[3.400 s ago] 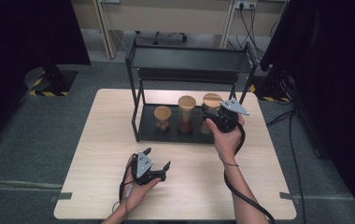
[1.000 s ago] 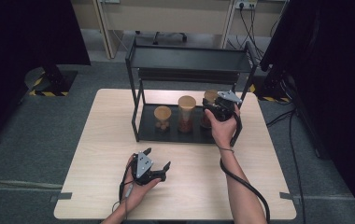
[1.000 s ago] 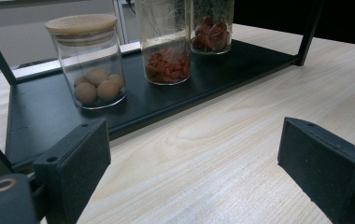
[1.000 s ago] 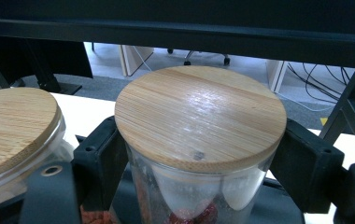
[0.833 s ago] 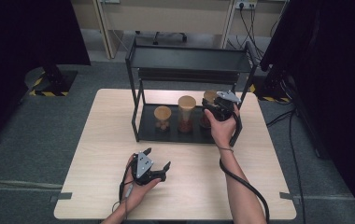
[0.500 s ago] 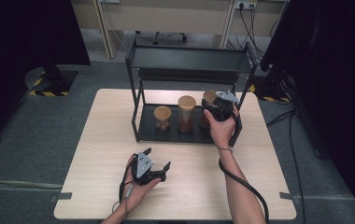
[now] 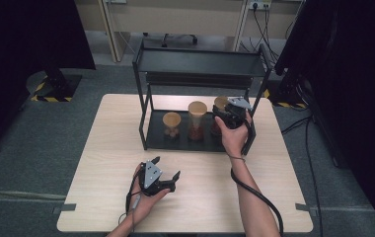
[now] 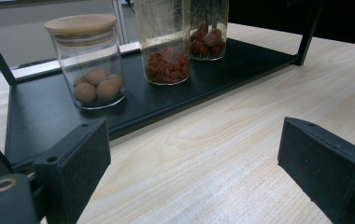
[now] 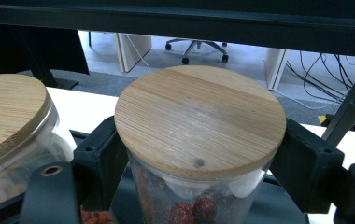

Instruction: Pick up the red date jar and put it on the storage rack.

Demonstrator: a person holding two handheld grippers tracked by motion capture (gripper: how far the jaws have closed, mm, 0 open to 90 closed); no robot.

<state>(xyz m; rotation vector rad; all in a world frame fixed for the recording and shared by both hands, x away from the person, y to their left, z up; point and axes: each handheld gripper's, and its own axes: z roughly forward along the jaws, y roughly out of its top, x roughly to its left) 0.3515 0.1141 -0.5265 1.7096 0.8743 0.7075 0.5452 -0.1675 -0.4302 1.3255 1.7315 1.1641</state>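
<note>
Jar of red fruit (image 9: pixel 199 140) sits on bottom tray of black rack (image 7: pixel 185 140), right end of row, centre-right of high view. Right hand-held gripper (image 9: pixel 199 163) clamped on it just under bamboo lid (image 9: pixel 200 119), one jaw each side of glass. Middle jar (image 7: pixel 197 121) just beside, short jar (image 7: pixel 171 126) further left. Left hand-held gripper (image 7: pixel 163 173) lower centre, resting on desk (image 7: pixel 284 173), jaws spread wide, nothing between, well apart from rack.

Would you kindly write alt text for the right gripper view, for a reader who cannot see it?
The right gripper has its two black jaws shut on a clear glass jar of red dried fruit, just below the jar's round bamboo lid. A second bamboo-lidded glass jar stands at left, under the black metal shelf.
</note>
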